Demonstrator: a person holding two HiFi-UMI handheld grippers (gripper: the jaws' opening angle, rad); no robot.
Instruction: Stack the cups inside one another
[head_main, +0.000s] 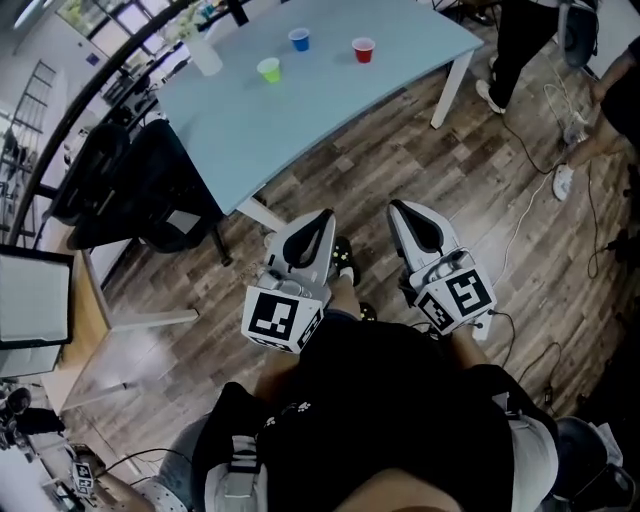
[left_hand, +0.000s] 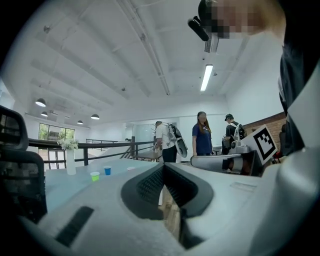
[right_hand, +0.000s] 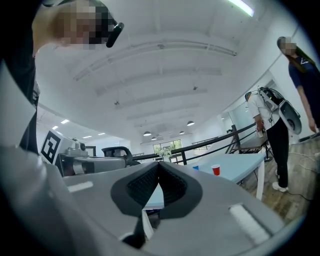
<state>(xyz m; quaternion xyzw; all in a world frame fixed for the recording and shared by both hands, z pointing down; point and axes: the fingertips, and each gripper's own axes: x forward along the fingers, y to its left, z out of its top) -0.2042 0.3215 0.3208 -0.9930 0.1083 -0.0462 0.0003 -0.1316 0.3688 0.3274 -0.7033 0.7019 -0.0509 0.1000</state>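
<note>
A lime-green plastic cup (head_main: 269, 69), a blue plastic cup (head_main: 299, 39) and a red plastic cup (head_main: 363, 49) stand upright and apart, unstacked, toward the far right end of a pale blue table (head_main: 300, 130). Well short of its near edge, above the wood-plank floor (head_main: 400, 150), the left gripper (head_main: 325, 216) and right gripper (head_main: 396, 207) are held side by side, each with jaws pressed together on nothing.

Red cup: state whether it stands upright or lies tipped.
Upright. The red cup stands on the table, its open mouth facing up, apart from the blue cup.
</note>
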